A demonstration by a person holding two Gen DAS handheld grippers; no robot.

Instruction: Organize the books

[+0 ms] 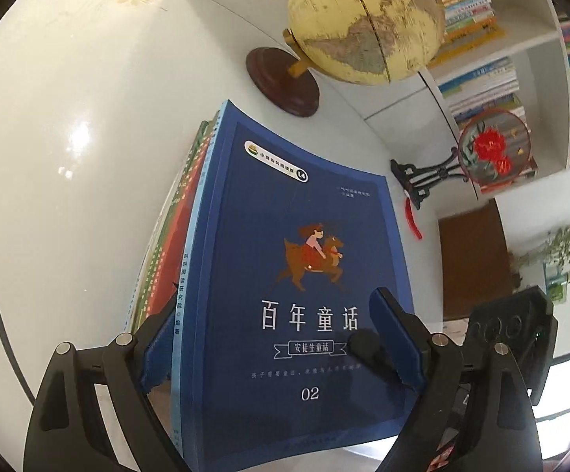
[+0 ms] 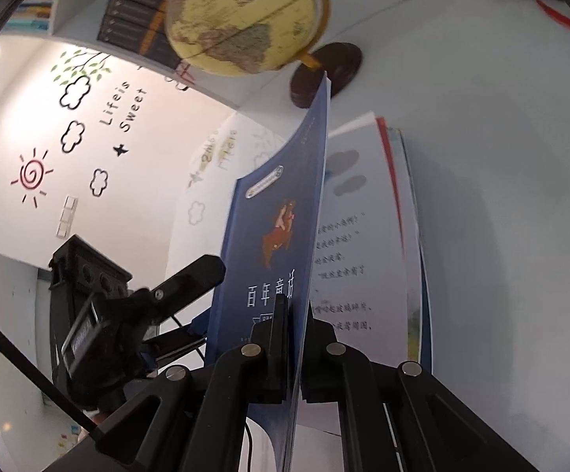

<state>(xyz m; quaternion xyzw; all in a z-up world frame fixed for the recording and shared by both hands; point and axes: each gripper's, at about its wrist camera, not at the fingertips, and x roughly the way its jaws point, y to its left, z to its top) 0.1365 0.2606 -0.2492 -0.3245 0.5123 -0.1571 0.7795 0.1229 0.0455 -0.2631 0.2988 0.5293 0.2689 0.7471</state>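
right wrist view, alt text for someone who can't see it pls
The right tongs pinch the lifted cover of a blue book, exposing a printed page. The left tongs sit left, a globe stands behind.

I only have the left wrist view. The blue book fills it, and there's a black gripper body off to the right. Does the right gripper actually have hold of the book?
Observer: Yes. The right gripper is shut on the near edge of the blue book, with one finger on each face.
Operator: Is the book lying flat?
Observer: No, it is tipped up on edge. Beside its back face lies a white printed page with grey clouds, uncovered.
Operator: And my left gripper, seen from there?
Observer: The left gripper is open, with its fingers spread on the cover side of the book.
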